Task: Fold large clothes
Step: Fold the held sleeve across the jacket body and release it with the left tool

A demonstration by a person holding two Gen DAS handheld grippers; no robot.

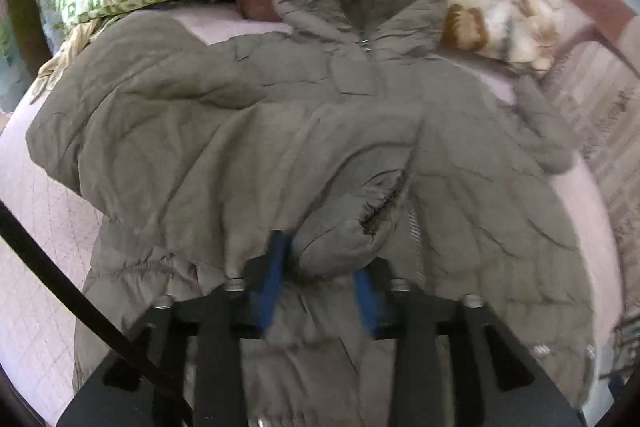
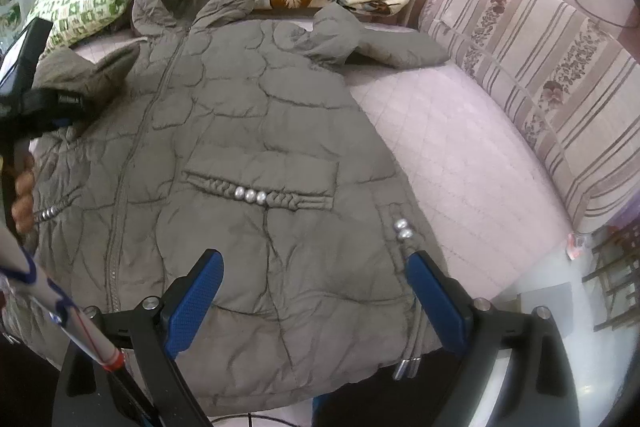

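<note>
coat [image 2: 256, 155]: padded, zipped, front up on sofa [image 2: 460, 147] | left tool [image 1: 320, 267]: clamped on sleeve cuff [image 1: 344, 239], held over coat front | right tool [image 2: 314, 291]: jaws apart above hem | handling: soft, bulky, springy, likely slippery shell; grip cuffs, hem corners

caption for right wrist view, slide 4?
Open right gripper above hem of grey quilted jacket spread on sofa; left gripper grips a sleeve.

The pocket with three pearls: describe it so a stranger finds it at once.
Find the grey coat spread on the pink sofa. Right of its zipper, mid-body, sits the pocket. Its braided edge carries three pearls; the hem cord's cluster has two.
</note>
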